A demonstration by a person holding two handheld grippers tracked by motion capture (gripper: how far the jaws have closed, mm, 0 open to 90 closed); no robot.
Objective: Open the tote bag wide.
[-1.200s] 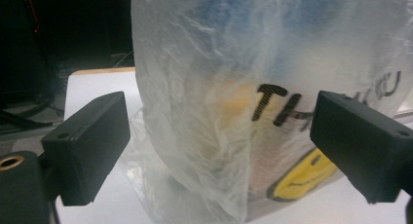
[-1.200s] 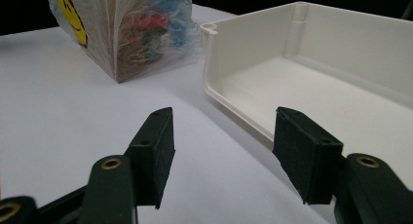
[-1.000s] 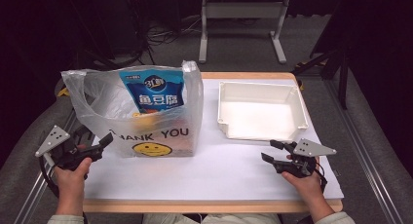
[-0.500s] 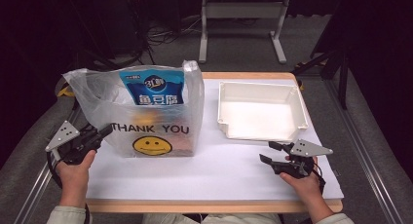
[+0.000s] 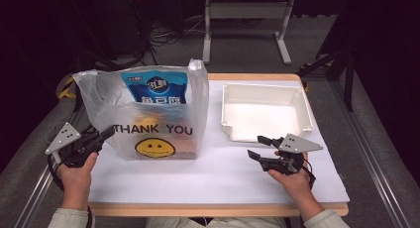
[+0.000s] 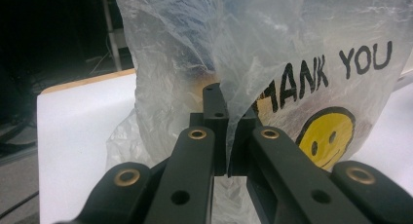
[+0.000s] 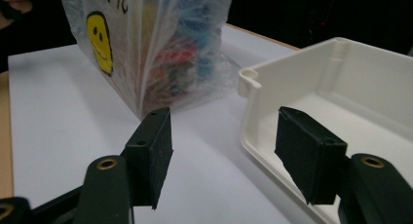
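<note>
A clear plastic bag [image 5: 148, 119] printed "THANK YOU" with a yellow smiley stands on the white sheet, left of centre. A blue packet [image 5: 154, 89] and other goods are inside it. My left gripper [image 5: 110, 132] is at the bag's lower left edge. In the left gripper view its jaws are shut with a fold of the bag's film [image 6: 302, 48] pinched at the left gripper [image 6: 228, 112]. My right gripper [image 5: 255, 146] hovers open near the front of the white tray [image 5: 267, 114]. The right gripper [image 7: 224, 146] has nothing between its pads, and the bag [image 7: 146, 48] and tray [image 7: 350, 92] lie ahead.
The white sheet [image 5: 223, 173] covers a wooden table, with bare sheet between the bag and the tray and along the front. A metal stand [image 5: 247, 20] is on the floor behind the table. Dark floor drops away on both sides.
The left jaws were open one second ago and now are shut on the bag's edge. The right gripper has drifted a little left and up, still open.
</note>
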